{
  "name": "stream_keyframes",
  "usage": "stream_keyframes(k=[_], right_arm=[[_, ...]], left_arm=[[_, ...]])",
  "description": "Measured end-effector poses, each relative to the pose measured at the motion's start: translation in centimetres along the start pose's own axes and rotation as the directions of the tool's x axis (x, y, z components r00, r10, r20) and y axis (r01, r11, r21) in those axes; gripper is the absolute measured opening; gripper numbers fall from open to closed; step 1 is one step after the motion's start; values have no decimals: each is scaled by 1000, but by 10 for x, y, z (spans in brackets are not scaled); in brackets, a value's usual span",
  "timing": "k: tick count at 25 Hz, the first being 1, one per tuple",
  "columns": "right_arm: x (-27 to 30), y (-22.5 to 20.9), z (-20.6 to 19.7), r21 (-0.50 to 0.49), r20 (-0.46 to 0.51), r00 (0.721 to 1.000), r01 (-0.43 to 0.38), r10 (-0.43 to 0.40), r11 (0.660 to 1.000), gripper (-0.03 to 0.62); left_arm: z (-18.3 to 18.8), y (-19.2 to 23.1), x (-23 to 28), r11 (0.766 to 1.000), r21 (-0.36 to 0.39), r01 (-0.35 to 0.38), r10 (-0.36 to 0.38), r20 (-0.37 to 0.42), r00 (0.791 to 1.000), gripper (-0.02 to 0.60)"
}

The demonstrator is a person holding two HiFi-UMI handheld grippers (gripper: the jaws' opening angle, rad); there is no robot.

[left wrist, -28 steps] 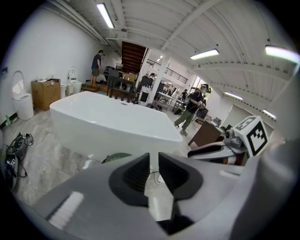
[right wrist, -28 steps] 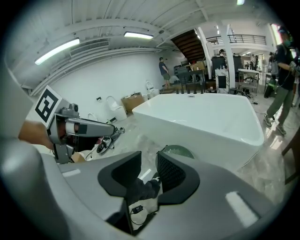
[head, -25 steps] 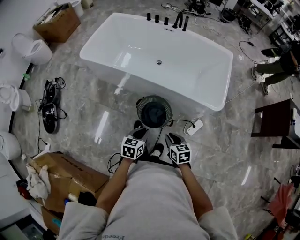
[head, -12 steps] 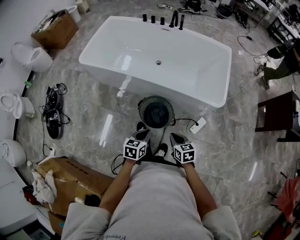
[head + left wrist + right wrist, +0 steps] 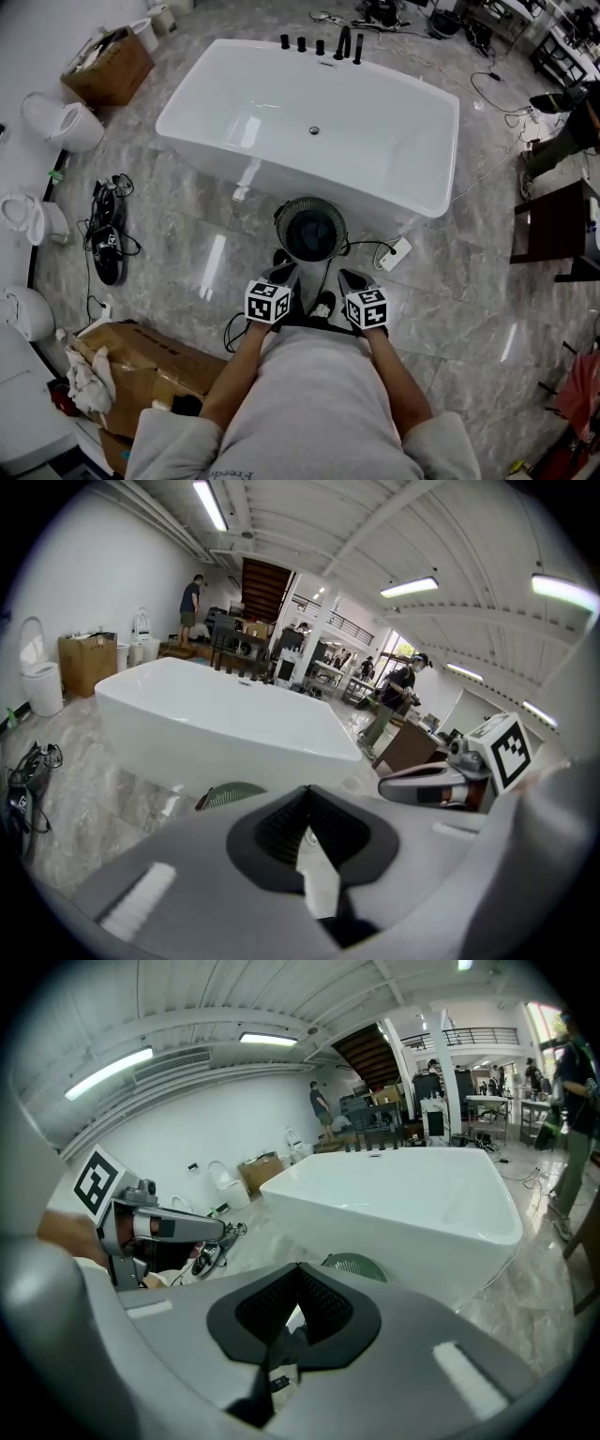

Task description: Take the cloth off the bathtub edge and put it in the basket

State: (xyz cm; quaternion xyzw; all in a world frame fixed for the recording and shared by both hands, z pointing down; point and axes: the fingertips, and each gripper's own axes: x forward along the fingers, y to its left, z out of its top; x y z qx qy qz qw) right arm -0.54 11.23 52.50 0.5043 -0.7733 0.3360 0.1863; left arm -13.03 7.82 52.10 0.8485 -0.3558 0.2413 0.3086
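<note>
**Verifying the drop: both tongs closed and empty, cloth judged to be in the basket**

Left tongs (image 5: 283, 274) and right tongs (image 5: 345, 276) are held side by side close against the person's body, angled down at the floor (image 5: 187, 234). Each gripper view shows the jaws pressed together with nothing between the pads.

Just ahead of both tips stands the round basket (image 5: 277, 220), set against the near wall of the bathtub (image 5: 216, 150). A dark bundle (image 5: 310, 231) lies inside it. I judge this to be the cloth, though the fabric cannot be confirmed at this size. Beyond the basket, the tub edge shows bare white all round, and nothing hangs from it.

Assessment: the placing appears done, and what remains is a check.
- Confirm that no corner of the cloth drapes over the basket rim.
- If one does, open one pair of tongs, come down from above and tuck it toward the centre without nudging the basket.
- Keep clear of the white power block (image 5: 392, 253) and its cable, ahead of the right tongs and just right of the basket.
</note>
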Motion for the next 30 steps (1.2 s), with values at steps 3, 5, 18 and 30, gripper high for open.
stream_keyframes(k=[3,5,18,30], right_arm=[[-1,-2,-1,-3,-3,1000,2,-2,1000,0],[-2,-4,0,-7,-1,1000,8,-8,1000,0],[-3,-4,4,-4,18,1000,22,-22,1000,0],[-2,-5,7,-17,37,999,24,-23,1000,0]], left_arm=[[-1,1,0,1000,-12,-4,4,2,1000,58],[-1,1,1,1000,-14,-3,3,2,1000,58],[-1,2,0,1000,-21,2,-2,6,1000,58],[-2,4,3,1000,-30,-1,1,14,1000,58]])
